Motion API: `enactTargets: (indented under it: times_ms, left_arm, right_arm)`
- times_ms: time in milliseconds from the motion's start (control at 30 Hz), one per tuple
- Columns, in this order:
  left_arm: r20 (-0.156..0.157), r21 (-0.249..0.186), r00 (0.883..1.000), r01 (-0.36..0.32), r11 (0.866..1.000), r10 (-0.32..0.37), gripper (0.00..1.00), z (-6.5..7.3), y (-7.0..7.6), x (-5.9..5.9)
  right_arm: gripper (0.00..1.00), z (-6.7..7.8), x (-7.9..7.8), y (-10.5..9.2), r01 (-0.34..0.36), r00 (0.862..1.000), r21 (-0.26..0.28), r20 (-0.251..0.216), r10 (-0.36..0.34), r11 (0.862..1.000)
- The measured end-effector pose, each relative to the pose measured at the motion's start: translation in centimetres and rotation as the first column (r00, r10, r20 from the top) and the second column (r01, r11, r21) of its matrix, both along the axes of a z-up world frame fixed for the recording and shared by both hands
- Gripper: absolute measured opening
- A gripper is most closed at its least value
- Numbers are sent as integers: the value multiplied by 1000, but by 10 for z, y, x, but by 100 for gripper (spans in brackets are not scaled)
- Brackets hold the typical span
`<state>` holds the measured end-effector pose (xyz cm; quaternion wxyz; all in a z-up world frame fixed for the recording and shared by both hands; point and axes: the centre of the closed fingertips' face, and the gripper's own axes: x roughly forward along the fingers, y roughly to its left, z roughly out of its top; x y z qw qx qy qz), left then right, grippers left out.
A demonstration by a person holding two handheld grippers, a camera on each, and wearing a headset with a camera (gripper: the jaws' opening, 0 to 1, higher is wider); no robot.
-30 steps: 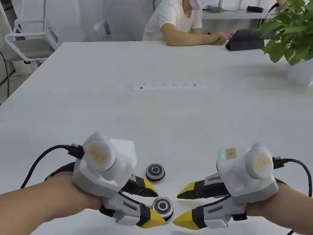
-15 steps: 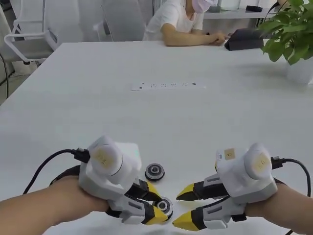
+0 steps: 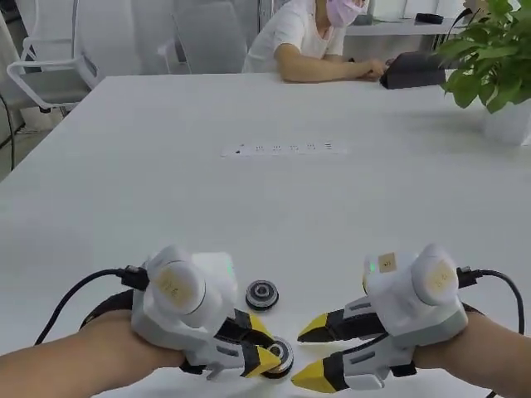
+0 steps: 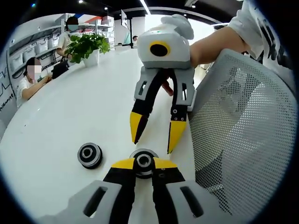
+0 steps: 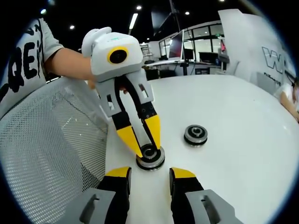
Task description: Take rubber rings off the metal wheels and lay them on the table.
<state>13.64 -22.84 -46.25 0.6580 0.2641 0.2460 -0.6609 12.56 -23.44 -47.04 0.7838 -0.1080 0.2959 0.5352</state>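
The left tongs (image 4: 143, 164) clamp one metal wheel (image 4: 143, 157) steady, probably so the right tongs (image 4: 153, 146), apart nearby, can pull off its rubber ring (image 5: 160, 161).

Bright, even ceiling light, soft shadows on the table (image 3: 166, 166); fisheye views bend at edges.

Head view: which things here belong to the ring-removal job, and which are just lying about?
Job: near metal wheel, gripped between the jaws of the left gripper; far metal wheel; right gripper, jaws open.
Lying about: power strip, potted plant, black case, chair.
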Motion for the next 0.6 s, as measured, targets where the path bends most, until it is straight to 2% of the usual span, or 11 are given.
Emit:
enactTargets:
  times_ms: [333, 600]
  left_arm:
    - [9, -14, 1000, -8, 1000, 8, 7, 1, 0, 1]
    - [12, -22, 1000, -22, 1000, 22, 7, 2, 0, 0]
  right_arm:
    - [30, 2, 4, 9, -16, 1000, 7, -8, 17, 1000]
    - [29, -2, 4, 15, -8, 1000, 6, -23, 8, 1000]
